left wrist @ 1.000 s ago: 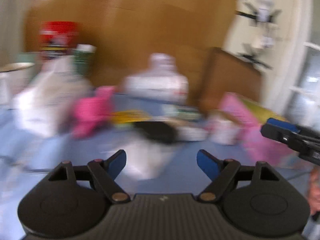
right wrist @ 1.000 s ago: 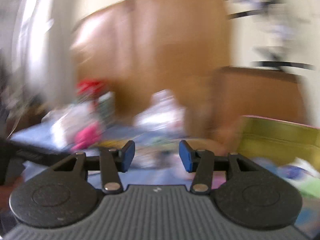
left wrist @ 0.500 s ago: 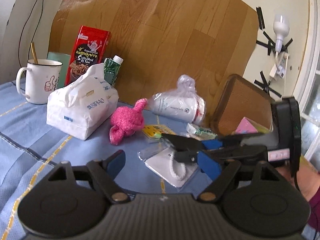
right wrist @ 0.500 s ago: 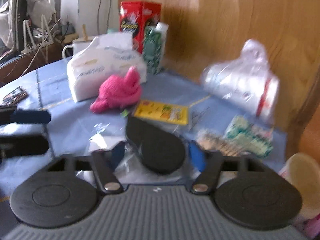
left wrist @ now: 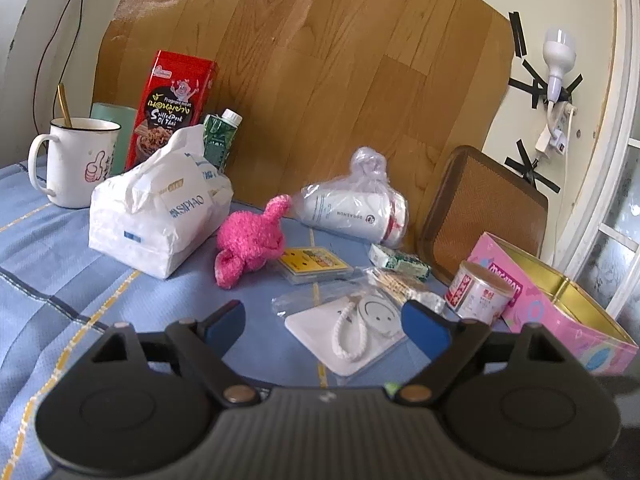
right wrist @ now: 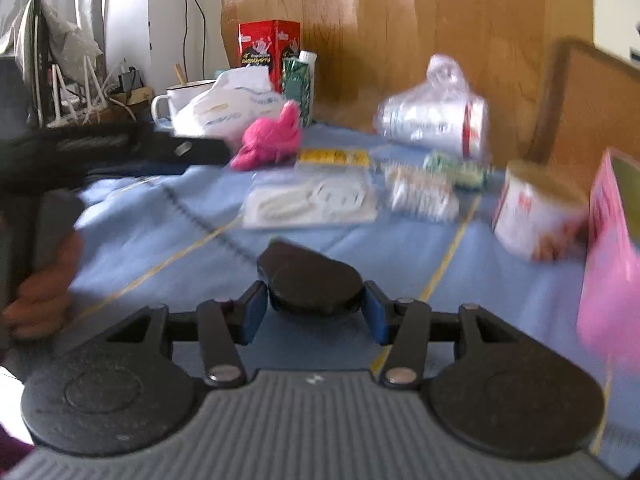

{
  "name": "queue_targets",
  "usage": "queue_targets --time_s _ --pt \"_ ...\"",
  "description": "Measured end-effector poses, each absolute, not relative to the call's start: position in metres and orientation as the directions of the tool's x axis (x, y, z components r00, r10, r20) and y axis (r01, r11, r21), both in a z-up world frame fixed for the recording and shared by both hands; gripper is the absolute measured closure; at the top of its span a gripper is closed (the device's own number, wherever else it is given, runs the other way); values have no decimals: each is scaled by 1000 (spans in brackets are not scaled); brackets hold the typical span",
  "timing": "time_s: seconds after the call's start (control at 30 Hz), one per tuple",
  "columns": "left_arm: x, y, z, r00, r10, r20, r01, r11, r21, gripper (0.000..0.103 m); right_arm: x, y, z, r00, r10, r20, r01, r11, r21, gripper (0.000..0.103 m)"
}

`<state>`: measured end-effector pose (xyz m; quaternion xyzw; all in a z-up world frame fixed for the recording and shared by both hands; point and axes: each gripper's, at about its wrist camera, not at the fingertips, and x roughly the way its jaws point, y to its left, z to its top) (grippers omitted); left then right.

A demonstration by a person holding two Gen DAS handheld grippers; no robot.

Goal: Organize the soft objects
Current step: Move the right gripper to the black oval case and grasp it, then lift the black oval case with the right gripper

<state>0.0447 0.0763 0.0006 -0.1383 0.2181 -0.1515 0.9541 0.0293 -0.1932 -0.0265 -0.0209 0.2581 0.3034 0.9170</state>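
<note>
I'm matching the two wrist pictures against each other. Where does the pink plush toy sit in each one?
Left wrist view: the pink plush toy lies near the middle, just right of the white tissue pack.
Right wrist view: the toy is upper left of centre, blurred, again just right of the tissue pack.
Shared landmark: the red snack box standing against the wooden board behind.

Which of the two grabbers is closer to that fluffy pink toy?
Left. The left gripper hangs open just short of the pink toy; the right gripper, clamping a black pouch, sits farther back.
</note>
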Motion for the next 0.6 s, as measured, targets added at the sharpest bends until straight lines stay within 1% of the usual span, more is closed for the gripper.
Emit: queue_targets --time_s 0.03,0.1,0.13,0.23,0.37,0.6 --pt "45 76 0 857 -350 -379 229 916 -329 15 26 -193 -29 677 549 -489 -566 814 130 48" --pt "46 74 0 854 -347 -388 227 919 -323 15 22 -191 -33 683 542 -489 -564 817 117 43" --pt "46 74 0 853 -345 -392 225 921 -319 15 20 -189 -34 690 536 -487 -566 819 99 38" --pt "46 71 0 854 -334 -398 221 927 -304 12 20 -184 -36 696 535 -479 -571 817 83 33" --pt "47 69 0 854 -326 -406 217 932 -292 12 20 -188 -37 697 543 -469 -569 816 100 31" --pt "50 67 -1 845 -321 -428 213 936 -281 12 20 -196 -38 694 561 -451 -558 815 157 30"
